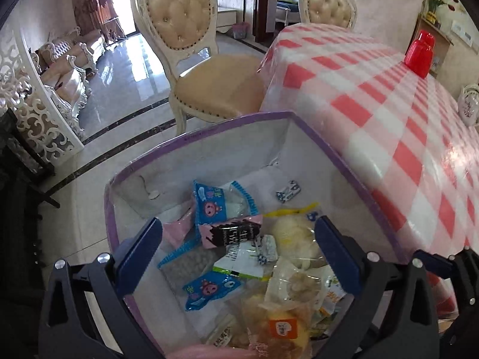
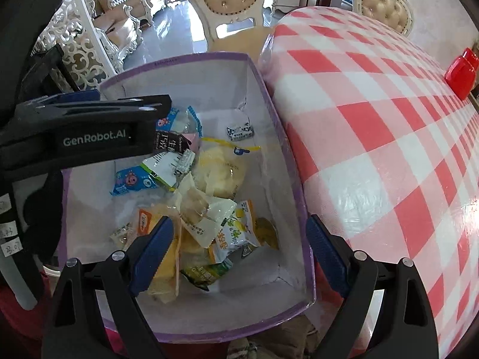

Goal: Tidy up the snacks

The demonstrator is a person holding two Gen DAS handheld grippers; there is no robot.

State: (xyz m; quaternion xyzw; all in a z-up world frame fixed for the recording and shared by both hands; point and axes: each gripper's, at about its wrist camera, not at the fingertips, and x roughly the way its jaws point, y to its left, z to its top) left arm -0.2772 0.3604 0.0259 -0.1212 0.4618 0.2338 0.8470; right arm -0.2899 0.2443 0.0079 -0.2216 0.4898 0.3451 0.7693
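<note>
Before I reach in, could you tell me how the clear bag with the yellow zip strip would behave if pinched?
The clear bag looks soft and crinkly, so it would probably flop. Its pale puffy contents suggest it is light and crushable. The glossy film may slip.

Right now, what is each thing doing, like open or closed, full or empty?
Left claw: open, holding nothing, over the box.
Right claw: open, holding nothing, over the box.
Purple box: open on top, snack packets piled inside.
Red container: upright on the checked table.
Chair: empty seat.
</note>
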